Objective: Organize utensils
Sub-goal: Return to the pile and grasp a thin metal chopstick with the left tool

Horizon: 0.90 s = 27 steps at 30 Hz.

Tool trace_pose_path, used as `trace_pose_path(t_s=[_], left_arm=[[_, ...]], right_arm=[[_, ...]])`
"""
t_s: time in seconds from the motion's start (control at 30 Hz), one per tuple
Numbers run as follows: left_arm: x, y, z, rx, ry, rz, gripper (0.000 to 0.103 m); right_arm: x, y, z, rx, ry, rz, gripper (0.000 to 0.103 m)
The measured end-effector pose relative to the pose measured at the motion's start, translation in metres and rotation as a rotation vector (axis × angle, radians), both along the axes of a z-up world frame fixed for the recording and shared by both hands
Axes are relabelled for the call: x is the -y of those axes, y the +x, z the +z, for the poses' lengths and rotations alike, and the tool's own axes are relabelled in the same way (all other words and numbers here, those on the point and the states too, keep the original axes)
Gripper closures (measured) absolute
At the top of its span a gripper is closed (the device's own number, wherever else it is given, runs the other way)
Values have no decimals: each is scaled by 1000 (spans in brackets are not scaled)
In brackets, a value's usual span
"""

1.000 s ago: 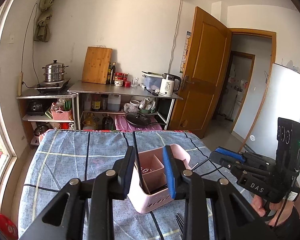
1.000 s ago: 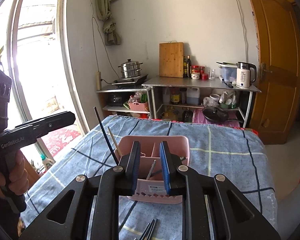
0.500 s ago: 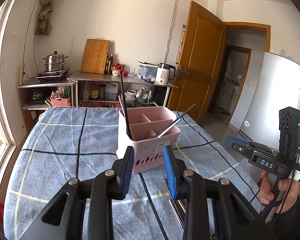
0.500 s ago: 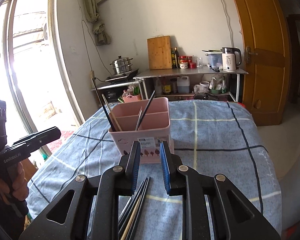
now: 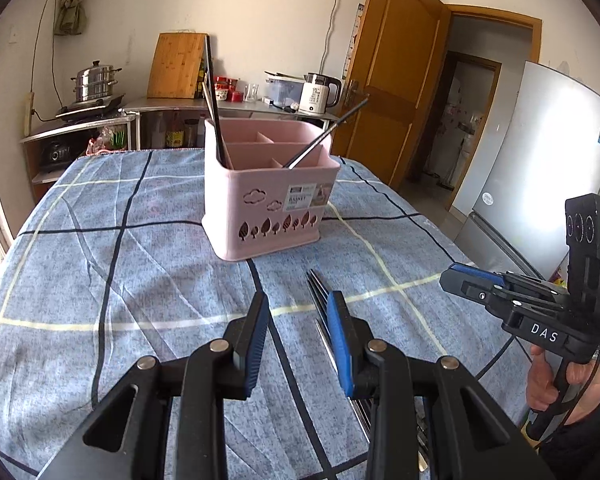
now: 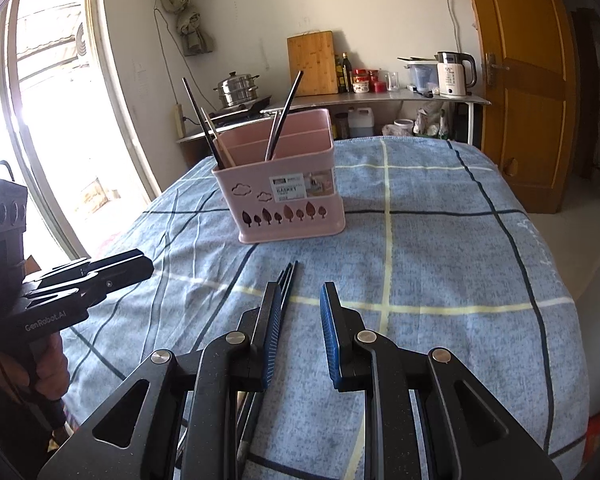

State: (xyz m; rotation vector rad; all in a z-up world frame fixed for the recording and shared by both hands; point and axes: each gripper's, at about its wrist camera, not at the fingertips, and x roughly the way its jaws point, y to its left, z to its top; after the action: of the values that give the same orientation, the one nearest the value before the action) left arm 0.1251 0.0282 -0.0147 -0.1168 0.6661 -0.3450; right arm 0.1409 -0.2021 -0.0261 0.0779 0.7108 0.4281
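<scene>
A pink utensil basket point(image 5: 270, 204) point(image 6: 284, 190) with dividers stands upright on the blue checked tablecloth. Dark chopsticks point(image 5: 213, 100) point(image 6: 200, 118) lean in its left compartment and a metal utensil handle point(image 5: 326, 136) point(image 6: 284, 114) leans in another. A bundle of loose dark and metal utensils point(image 5: 320, 292) point(image 6: 286, 276) lies flat on the cloth in front of the basket. My left gripper point(image 5: 298, 312) is open and empty above the cloth, just left of the bundle. My right gripper point(image 6: 300, 304) is open and empty, just right of the bundle.
The table's right edge point(image 6: 556, 264) drops to the floor by a wooden door point(image 6: 532, 80). A metal shelf unit point(image 5: 160, 120) with a pot, a cutting board and a kettle stands behind the table. A fridge point(image 5: 540, 152) stands to the right, a window point(image 6: 48, 112) to the left.
Both grippers have pulled back and down from over the basket towards the near side of the table. The loose utensil bundle has come into view between them. Both jaws stay open.
</scene>
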Motion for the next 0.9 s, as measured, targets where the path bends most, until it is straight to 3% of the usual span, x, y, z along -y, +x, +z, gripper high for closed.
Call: trace_pose_path(t_s=[0.6,0.9], left_arm=[[46,24,-64,-215,95,-20,71],[55,25,-66,-204,133,-10,69]], right_arm=[[-1,5,-25,-81,-1,10,82],[-2,9,-27,-91,2,13,82]])
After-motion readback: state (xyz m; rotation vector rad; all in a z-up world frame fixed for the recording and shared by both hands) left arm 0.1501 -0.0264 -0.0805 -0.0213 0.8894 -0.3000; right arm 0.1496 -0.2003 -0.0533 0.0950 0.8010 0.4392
